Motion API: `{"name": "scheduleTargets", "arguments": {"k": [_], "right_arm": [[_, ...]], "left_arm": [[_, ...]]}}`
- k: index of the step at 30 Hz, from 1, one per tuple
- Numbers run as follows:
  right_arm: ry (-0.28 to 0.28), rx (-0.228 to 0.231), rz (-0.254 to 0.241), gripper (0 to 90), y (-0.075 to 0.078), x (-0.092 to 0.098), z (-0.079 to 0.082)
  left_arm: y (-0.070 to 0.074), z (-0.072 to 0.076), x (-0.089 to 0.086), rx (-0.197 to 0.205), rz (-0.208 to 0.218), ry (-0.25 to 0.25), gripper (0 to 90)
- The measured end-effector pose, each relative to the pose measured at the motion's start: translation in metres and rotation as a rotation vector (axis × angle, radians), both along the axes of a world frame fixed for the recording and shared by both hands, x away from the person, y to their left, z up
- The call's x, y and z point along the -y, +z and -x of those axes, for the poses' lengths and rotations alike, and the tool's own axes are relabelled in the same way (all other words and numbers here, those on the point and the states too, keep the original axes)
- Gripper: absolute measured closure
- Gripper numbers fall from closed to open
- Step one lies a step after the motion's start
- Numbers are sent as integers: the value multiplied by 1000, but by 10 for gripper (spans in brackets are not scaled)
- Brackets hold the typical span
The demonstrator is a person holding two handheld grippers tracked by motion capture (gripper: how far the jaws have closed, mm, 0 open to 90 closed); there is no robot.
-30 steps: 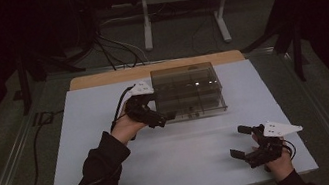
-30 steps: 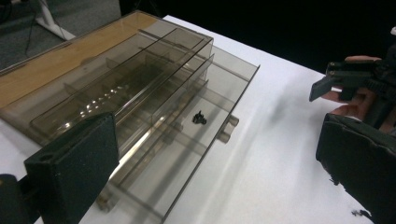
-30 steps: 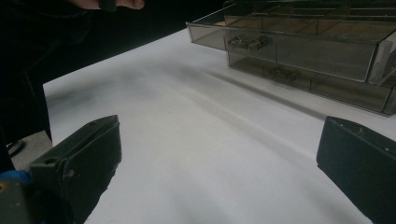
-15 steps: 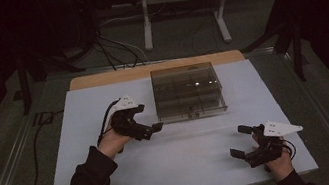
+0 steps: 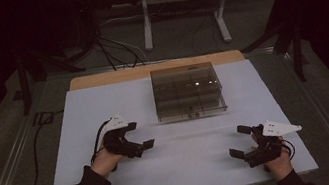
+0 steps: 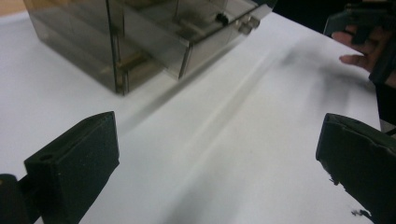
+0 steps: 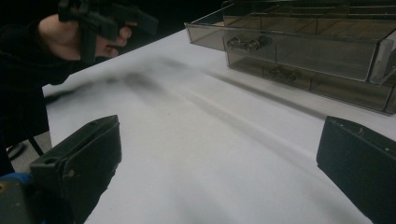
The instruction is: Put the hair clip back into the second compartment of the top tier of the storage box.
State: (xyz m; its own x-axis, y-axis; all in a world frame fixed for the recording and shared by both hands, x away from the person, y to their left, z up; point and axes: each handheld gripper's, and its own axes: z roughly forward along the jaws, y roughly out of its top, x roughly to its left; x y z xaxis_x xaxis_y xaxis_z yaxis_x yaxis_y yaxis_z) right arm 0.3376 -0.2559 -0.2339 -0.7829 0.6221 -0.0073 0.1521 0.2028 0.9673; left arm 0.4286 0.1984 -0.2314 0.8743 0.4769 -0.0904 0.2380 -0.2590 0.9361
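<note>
Right gripper [image 5: 244, 141] sits at the near right of the desk [image 5: 190, 169], jaws wide, nothing between them, in the same spot as a second ago.

Left gripper [image 5: 142, 145] is now at near left-centre, also with jaws wide and empty. A second ago it was up against the left front corner of the drawer box [image 5: 186, 92]; half a second ago it was already off it; now it is nearer the person and well apart from the box. Reading: whatever the left gripper did at the box looks finished, and both grippers are parked clear of it.

The drawer box stands centre-far on the white desk, smoky see-through plastic, upright. In the left gripper view the box [image 6: 140, 42] has a lower drawer [image 6: 187, 39] standing a little proud of the front face, so it seems slightly pulled out; small knobs show on the drawer fronts.

In the right gripper view the top drawer [image 7: 285, 44] looks partly out, with dividers visible inside. Contents: none I can make out through the tinted walls; too dark to be sure.
</note>
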Motion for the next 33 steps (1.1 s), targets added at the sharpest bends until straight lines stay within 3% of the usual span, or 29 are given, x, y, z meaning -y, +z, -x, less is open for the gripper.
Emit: {"name": "scheduleTargets", "arguments": {"k": [8, 12, 21, 33], "right_arm": [[2, 4, 4, 0, 0, 0, 0], [3, 7, 10, 0, 0, -1, 1], [4, 7, 16, 0, 0, -1, 1], [5, 5, 24, 0, 0, -1, 1]], "left_arm": [[-23, 13, -9, -8, -34, 5, 5], [-32, 17, -15, -20, -18, 12, 5], [-48, 31, -36, -22, -35, 49, 5], [-58, 40, -73, -50, 3, 126, 5]]}}
